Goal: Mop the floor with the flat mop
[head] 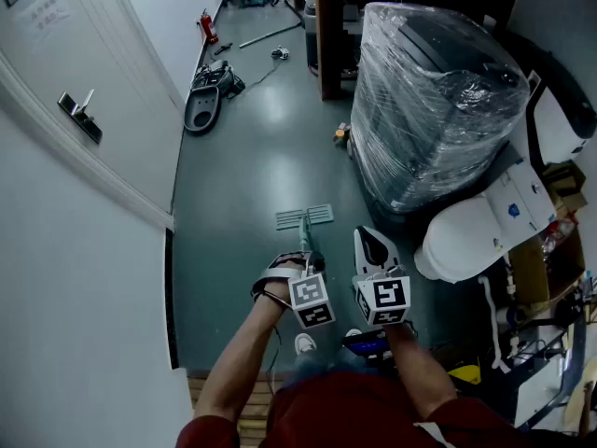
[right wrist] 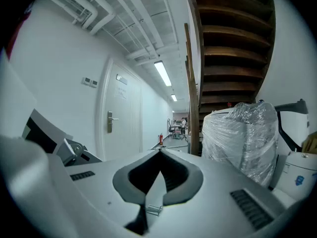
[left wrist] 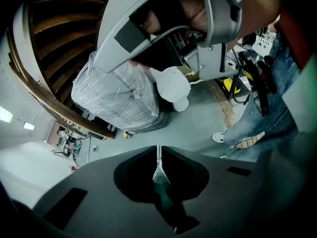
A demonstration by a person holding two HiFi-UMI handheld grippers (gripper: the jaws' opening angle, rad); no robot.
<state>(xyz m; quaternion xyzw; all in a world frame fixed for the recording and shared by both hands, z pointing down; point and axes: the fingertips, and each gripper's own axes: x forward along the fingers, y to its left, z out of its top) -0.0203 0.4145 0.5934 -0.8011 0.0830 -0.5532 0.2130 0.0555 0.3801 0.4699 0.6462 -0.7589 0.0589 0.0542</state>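
Head view: flat mop [head: 305, 217] amid open floor [head: 261, 147]

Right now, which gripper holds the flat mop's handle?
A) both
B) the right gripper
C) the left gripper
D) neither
C: the mop handle sits clamped in the left gripper, while the right gripper has its jaws together on nothing.
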